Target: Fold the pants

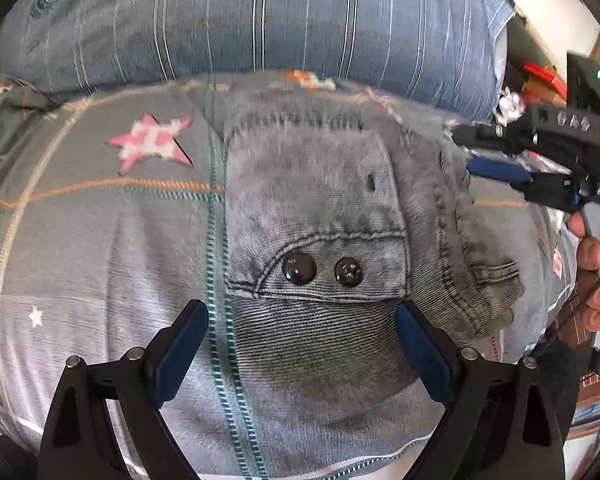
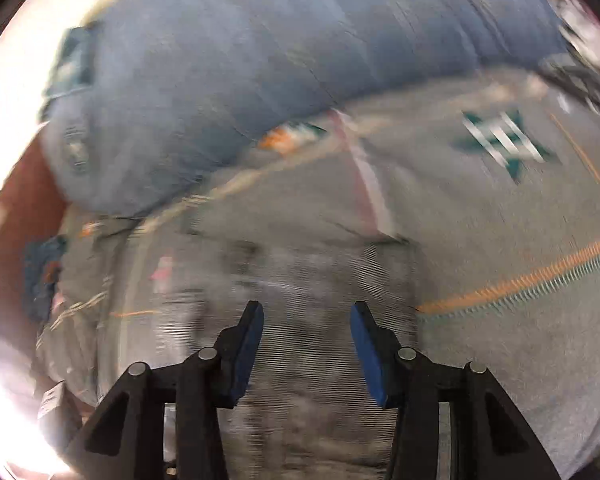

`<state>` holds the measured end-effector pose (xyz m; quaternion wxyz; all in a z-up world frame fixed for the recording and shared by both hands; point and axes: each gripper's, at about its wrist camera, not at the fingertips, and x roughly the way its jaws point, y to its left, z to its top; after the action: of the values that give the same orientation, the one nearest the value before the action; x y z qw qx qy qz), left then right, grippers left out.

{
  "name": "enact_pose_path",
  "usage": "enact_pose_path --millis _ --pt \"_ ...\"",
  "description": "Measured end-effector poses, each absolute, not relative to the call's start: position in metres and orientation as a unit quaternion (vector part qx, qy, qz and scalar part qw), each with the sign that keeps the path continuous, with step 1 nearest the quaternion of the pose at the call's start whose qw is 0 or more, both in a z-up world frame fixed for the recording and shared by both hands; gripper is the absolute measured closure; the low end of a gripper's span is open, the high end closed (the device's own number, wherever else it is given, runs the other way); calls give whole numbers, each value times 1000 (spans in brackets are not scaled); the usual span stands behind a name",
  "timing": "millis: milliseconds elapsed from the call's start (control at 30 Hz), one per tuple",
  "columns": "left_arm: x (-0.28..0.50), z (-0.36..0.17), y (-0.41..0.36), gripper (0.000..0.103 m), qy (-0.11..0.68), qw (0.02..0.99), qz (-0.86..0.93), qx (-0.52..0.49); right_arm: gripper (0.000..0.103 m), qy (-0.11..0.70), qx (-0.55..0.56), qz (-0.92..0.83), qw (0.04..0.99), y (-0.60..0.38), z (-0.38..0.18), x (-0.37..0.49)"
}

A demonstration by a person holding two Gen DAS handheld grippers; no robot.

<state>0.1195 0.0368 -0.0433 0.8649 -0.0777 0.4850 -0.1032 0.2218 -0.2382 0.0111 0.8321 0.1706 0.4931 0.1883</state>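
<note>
A: On the bedsheet (image 1: 100,240), the pants (image 1: 320,216) lay folded into a compact stack, two snaps at 6 o'clock. Left gripper (image 1: 302,344) hung released over that edge, nothing between the pads.

B: Right gripper (image 2: 306,340)?

A: At 3 o'clock, released too, empty. I'd have pressed the stack flat and squared the loose flap at 4 o'clock, not re-gripped.
</note>
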Motion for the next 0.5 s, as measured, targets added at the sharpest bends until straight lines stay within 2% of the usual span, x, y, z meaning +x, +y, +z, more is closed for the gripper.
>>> enact_pose_path --millis 67,167,200,333,467,500 --pt "120 -44 37 8 490 862 -102 -75 54 500 139 193 832 -226 6 222" --pt "123 -53 40 8 501 856 -97 -80 51 561 67 147 812 -223 -45 229" --pt "123 -56 40 8 506 851 -102 -90 52 541 75 153 824 -229 -43 227" --pt "123 -56 42 8 504 852 -103 -93 51 555 68 143 817 -233 -26 228" --pt "120 -53 42 8 501 855 -104 -88 51 522 53 174 834 -202 5 221" --pt "120 -54 43 8 501 854 -104 -89 48 513 48 177 839 -197 7 222"
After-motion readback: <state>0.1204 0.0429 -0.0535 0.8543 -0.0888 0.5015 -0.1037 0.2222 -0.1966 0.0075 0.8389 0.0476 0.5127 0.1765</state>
